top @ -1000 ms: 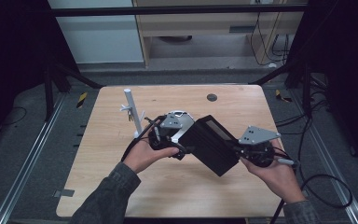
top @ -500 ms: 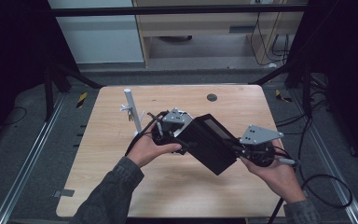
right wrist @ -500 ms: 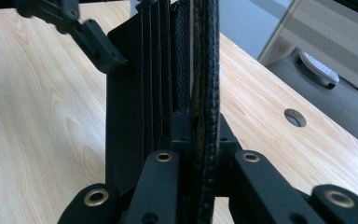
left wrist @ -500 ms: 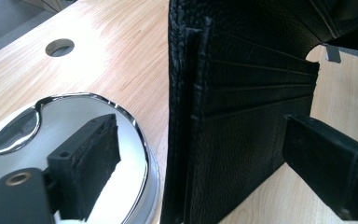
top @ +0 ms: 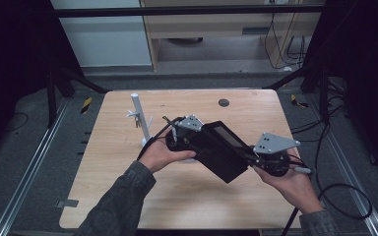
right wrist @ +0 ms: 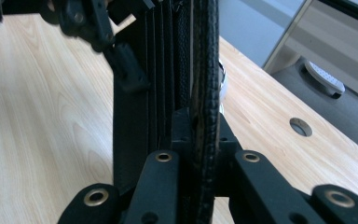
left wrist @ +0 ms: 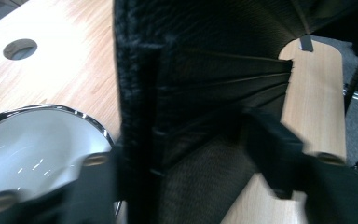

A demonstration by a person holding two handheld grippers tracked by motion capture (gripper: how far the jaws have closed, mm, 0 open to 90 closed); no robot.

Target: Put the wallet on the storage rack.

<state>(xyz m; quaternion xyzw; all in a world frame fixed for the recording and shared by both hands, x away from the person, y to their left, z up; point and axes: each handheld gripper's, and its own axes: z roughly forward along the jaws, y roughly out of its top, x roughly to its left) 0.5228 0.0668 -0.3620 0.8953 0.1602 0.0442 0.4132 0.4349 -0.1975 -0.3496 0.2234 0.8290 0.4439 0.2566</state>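
Both grippers are holding a black pleated pouch (top: 221,150) off the table (top: 108,196), roughly mid-table, slightly right of centre.

- Right gripper (right wrist: 200,140): jaws are clamping the pouch's textured edge flap, edge standing upright between them. Bite looks deep and solid.
- Left gripper (top: 184,140): sitting at the pouch's far-left end. In the left gripper view the jaws are straddling the pouch (left wrist: 191,93) with the fabric running between them, but they're blurred and I can't tell whether they're pinching or just bracketing it.
- White stand (top: 140,118) with a chrome-rimmed base is standing just left of the left gripper; its rim (left wrist: 51,109) is showing right beside the pouch in the left gripper view.

Judgement: this looks like spreading or opening the gusset between two grips.

To do it well:
- Keep the right clamp as the anchor and do the pulling with the left one.
- Pull along the pleats' opening direction, not twisting, or the flap is likely to peel out of the right jaws.
- Confirm the left bite is catching one wall, not the whole stack.
- Watch clearance to the stand; a sweep left is risking knocking it over.
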